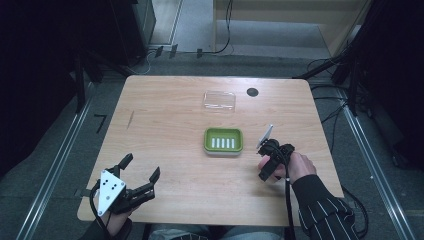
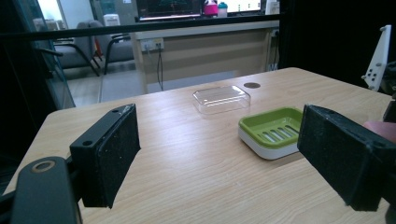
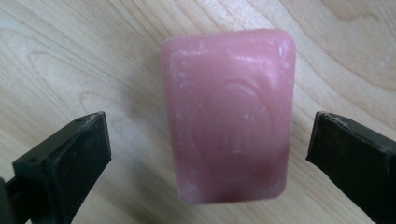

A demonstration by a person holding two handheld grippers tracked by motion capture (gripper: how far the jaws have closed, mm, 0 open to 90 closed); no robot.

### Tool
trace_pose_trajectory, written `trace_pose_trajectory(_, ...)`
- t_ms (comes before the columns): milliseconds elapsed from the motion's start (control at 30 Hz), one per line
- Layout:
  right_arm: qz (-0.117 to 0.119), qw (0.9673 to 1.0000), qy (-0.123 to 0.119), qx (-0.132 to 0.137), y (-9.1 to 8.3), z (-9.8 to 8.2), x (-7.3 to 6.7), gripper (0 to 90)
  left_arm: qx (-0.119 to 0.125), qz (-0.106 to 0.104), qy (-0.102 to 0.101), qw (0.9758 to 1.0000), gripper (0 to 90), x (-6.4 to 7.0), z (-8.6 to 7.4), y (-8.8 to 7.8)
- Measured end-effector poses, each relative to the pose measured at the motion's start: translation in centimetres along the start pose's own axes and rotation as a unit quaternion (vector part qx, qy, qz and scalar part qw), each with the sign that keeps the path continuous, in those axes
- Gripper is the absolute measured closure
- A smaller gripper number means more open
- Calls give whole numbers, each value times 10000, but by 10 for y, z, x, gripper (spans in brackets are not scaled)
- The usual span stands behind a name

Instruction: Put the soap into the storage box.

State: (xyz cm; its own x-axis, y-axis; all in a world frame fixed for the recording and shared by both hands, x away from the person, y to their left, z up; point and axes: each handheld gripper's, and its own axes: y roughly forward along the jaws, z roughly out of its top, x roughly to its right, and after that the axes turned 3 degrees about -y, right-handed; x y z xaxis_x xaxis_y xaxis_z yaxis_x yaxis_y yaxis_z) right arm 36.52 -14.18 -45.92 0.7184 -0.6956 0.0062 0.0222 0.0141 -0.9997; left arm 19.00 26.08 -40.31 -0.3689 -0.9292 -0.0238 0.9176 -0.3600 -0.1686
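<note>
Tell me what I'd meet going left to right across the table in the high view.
Left tool → green soap dish → right tool. The clear lid sits behind the dish, overlapping it in this order, so it has no place in the sequence.

A light wooden table (image 1: 165,125) is shown; a clear lid (image 1: 219,100) far, a green soap dish (image 1: 223,140) centrally, and a pink soap bar (image 3: 229,114) are laid on it.

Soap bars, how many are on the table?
1. The pink soap bar lies flat on the wooden table, between the open jaws of the right hand-held gripper, touching neither. Others may be hidden.
</note>
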Motion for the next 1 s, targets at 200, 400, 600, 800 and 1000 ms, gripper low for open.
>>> trace_pose_trajectory(200, 3, 10000, -26, -83, 5, 5, 0, 3, -3, -10, -5, 10000, 136, 0, 0, 0)
trace_pose_trajectory(400, 58, 10000, -28, -63, 7, 4, 3, 84, 3, -34, 7, 10000, 135, 0, 0, 0)
trace_pose_trajectory(600, 116, 9999, 8, -41, 8, 2, 6, 153, 1, -44, 11, 10000, 136, 0, 0, 1)
trace_pose_trajectory(800, 99, 9999, -23, -49, 10, 2, 5, 222, -1, -59, 14, 10000, 136, 0, 0, 1)
trace_pose_trajectory(1000, 38, 10000, -28, -36, 10, 2, 5, 268, -19, -61, 27, 10000, 136, 0, 0, 1)
